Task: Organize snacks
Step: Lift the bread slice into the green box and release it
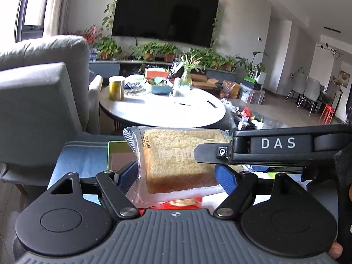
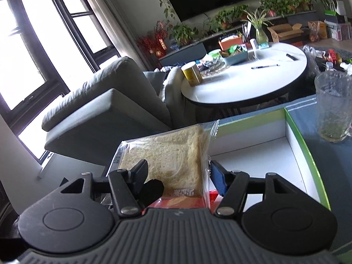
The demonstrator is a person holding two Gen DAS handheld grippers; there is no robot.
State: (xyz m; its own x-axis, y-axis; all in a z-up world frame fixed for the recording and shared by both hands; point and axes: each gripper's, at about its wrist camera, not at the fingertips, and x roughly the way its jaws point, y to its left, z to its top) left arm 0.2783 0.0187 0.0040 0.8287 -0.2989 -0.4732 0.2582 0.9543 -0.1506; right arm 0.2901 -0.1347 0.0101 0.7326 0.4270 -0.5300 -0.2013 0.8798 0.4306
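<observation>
Bread (image 1: pixel 176 160) in a clear wrapper sits between the blue pads of the left gripper (image 1: pixel 178 176), both pads against the wrapper, pinching it; the right gripper (image 2: pixel 178 173) pinches the same bread (image 2: pixel 167 160) from the other side, its finger crossing the left view at the pack's right edge. Beneath the bread, a red packet (image 1: pixel 182 202) shows just past the gripper bodies. The pack hangs over the near-left corner of a white box (image 2: pixel 253 149) with green rims, which lies on a blue-grey surface. A clear glass (image 2: pixel 332 107) stands right of the box. Left is a grey sofa (image 1: pixel 39 88). Farther on, a round white table (image 1: pixel 165 110) carries a yellow can (image 1: pixel 116 88), a blue basket (image 1: pixel 160 88) of snacks, pens and a vase. Behind it, potted plants line a low cabinet under a dark TV (image 1: pixel 165 13)
</observation>
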